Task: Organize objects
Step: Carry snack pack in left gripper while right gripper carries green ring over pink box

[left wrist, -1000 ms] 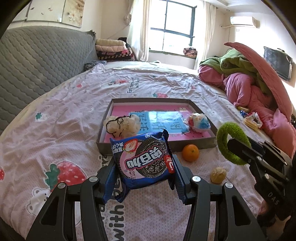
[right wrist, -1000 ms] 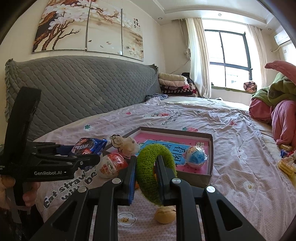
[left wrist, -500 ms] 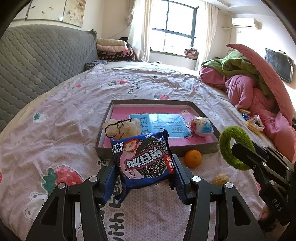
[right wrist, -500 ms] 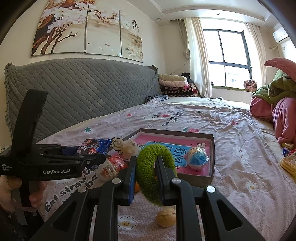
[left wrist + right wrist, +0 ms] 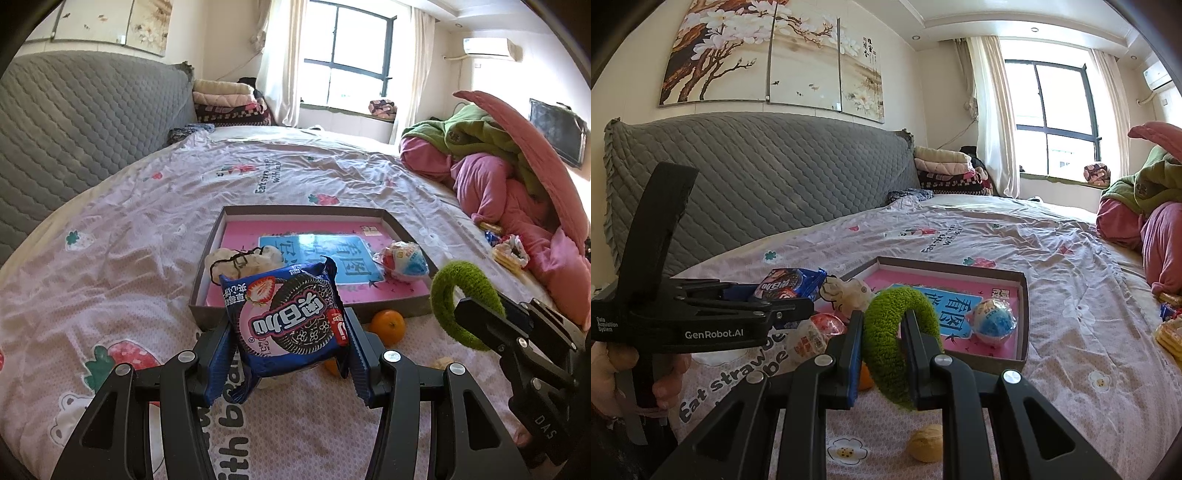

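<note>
A blue cookie packet (image 5: pixel 291 321) is clamped between the pads of my left gripper (image 5: pixel 288 343), held above the strawberry-print bedsheet just short of the grey tray (image 5: pixel 295 211). My right gripper (image 5: pixel 884 343) is shut on a green fuzzy ring (image 5: pixel 897 306), to the right of the left gripper and near the tray's front corner. The tray (image 5: pixel 1023 314) has a pink floor and holds a white fluffy toy (image 5: pixel 240 258) and a blue wrapped egg (image 5: pixel 404 258). From the right wrist, the left gripper (image 5: pixel 798 302) with the packet (image 5: pixel 786 284) shows at left.
An orange (image 5: pixel 388 325), a walnut (image 5: pixel 925 446) and a red wrapped egg (image 5: pixel 816 334) lie on the sheet in front of the tray. Heaped pink and green bedding (image 5: pixel 498 177) with snack wrappers (image 5: pixel 511 251) fills the right. A grey headboard (image 5: pixel 757 177) runs along the left.
The left gripper with the cookie packet has edged slightly up and toward the tray. The right gripper has kept still with the green ring.
</note>
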### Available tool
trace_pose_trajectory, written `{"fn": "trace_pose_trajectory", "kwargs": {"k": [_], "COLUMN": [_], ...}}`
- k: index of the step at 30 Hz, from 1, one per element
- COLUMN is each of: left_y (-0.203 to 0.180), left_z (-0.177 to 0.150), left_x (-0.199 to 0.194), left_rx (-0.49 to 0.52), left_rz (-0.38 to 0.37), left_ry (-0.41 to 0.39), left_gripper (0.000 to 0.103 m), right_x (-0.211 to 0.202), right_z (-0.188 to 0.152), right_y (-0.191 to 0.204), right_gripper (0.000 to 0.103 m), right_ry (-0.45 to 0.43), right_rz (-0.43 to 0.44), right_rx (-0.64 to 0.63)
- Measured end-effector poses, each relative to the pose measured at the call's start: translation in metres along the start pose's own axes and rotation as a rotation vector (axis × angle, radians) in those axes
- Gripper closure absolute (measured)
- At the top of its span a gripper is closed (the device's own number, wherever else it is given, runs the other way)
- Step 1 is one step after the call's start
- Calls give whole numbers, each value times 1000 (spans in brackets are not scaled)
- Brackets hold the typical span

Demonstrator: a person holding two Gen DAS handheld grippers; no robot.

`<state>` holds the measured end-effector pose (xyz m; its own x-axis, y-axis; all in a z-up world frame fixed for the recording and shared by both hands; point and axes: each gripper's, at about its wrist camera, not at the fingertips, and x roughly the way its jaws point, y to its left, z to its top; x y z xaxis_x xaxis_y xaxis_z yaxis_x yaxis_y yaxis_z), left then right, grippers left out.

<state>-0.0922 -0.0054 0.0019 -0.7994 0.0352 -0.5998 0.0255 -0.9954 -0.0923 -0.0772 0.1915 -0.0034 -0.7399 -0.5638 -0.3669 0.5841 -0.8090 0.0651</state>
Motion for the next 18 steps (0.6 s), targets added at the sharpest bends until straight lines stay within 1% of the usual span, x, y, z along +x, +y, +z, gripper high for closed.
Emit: {"fn": "trace_pose_trajectory", "kwargs": {"k": [5, 8, 10, 13, 18], "left_y": [2, 2, 2, 2, -1], "left_z": [3, 6, 8, 10, 12], "left_x": [3, 6, 8, 10, 16], "left_rx": [-8, -5, -5, -2, 6], "left_rz": [-5, -3, -1, 2, 7], "left_ry": [-3, -4, -6, -6, 1], "left_gripper": [47, 47, 47, 47, 47], "right_x": [5, 8, 9, 12, 15], "right_z": [3, 6, 8, 10, 12], "right_y": [1, 8, 8, 10, 5], "right_gripper": [83, 83, 83, 83, 83], "right_ry": [4, -3, -8, -8, -2], "right_rz": [-5, -32, -27, -42, -45], "right_rx": [-16, -70, -74, -101, -90]}}
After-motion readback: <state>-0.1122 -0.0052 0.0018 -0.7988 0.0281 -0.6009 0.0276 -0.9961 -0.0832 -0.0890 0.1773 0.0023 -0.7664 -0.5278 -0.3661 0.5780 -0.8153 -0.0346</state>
